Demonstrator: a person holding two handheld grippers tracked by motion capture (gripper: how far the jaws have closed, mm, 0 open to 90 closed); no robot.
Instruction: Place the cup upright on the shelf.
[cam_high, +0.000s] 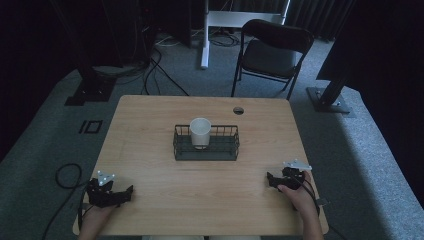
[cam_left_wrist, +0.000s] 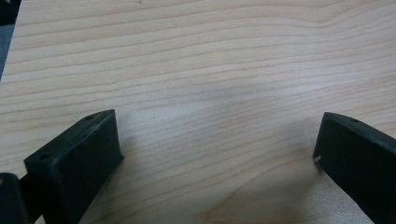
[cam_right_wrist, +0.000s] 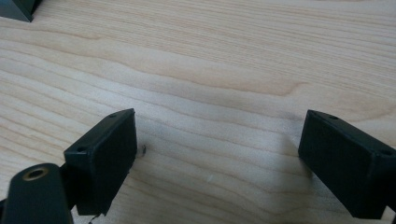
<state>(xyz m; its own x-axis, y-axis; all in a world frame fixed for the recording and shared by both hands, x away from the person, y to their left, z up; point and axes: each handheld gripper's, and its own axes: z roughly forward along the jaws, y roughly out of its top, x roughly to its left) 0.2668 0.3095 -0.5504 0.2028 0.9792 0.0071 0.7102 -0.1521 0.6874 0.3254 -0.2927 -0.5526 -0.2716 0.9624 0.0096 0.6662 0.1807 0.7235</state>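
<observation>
Currently both grippers, left gripper (cam_high: 111, 192) and right gripper (cam_high: 285, 181), rest with fingers spread wide; a careless grab could tip the paper cup (cam_high: 200, 132) inside the wire basket (cam_high: 206, 151).

Your left tool (cam_high: 111, 192) sits low at your near left, gripped in your left hand (cam_high: 95, 214), its black jaws pointing toward your right. In the left gripper view its jaws stand wide apart with nothing between them. Your right tool (cam_high: 280, 181) sits at your near right, your right hand (cam_high: 296, 192) wrapped over it and the forearm running back toward you, jaws pointing to your left. In the right gripper view those jaws also gape wide, holding nothing.
</observation>
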